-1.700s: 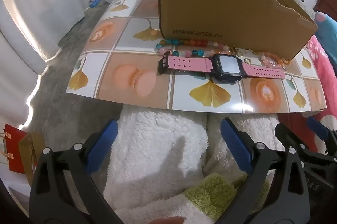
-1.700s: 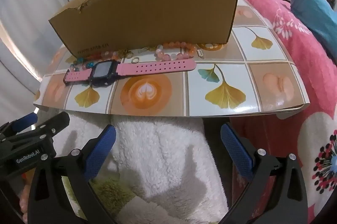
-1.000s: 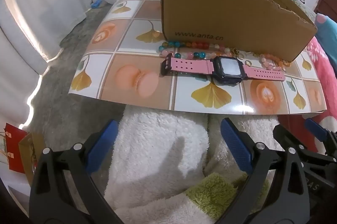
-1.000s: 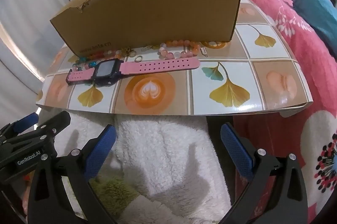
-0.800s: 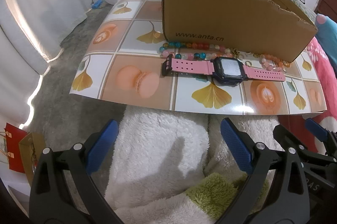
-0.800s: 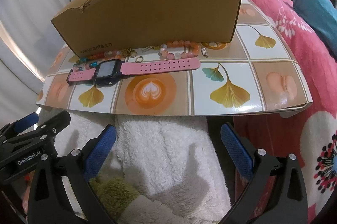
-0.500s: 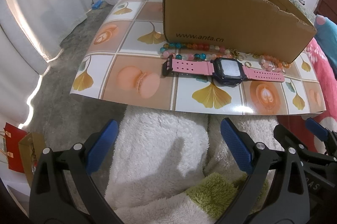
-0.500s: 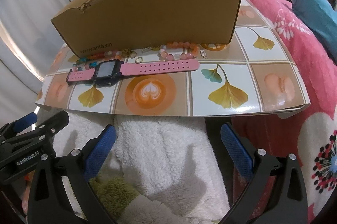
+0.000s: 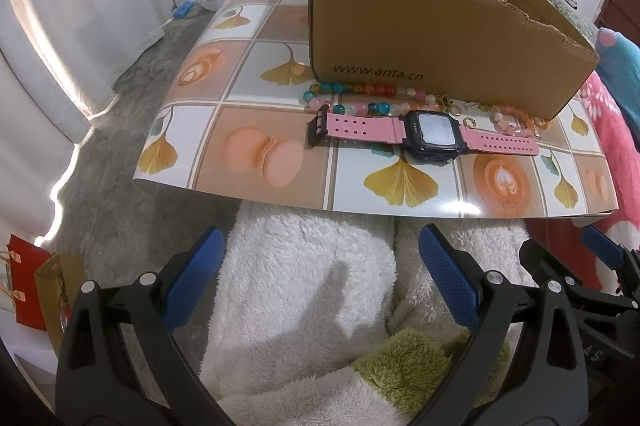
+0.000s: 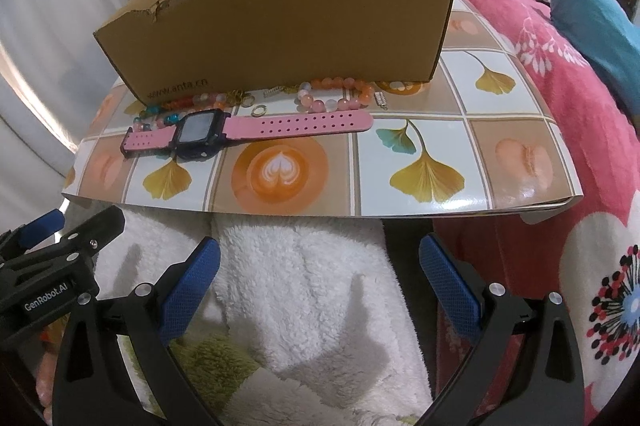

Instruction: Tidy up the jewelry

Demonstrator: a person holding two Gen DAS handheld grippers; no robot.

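Observation:
A pink-strapped watch (image 9: 424, 133) lies flat on a tiled-pattern board (image 9: 280, 161), just in front of an open cardboard box (image 9: 432, 41). A multicoloured bead bracelet (image 9: 360, 97), an orange bead bracelet (image 9: 514, 115) and small metal rings lie between watch and box. In the right wrist view the watch (image 10: 240, 131), the orange bracelet (image 10: 334, 93) and the box (image 10: 288, 29) show too. My left gripper (image 9: 320, 282) and right gripper (image 10: 320, 282) are both open and empty, held over a white fluffy blanket short of the board's near edge.
A white and green fluffy blanket (image 9: 312, 298) lies under the grippers. A pink floral bedspread (image 10: 592, 145) and a teal cushion (image 10: 592, 21) lie to the right. Grey floor (image 9: 120, 129), curtains and small paper bags (image 9: 36, 290) lie to the left.
Both grippers have stayed open and nearly still. The views shifted only slightly, with the board and box appearing marginally closer.

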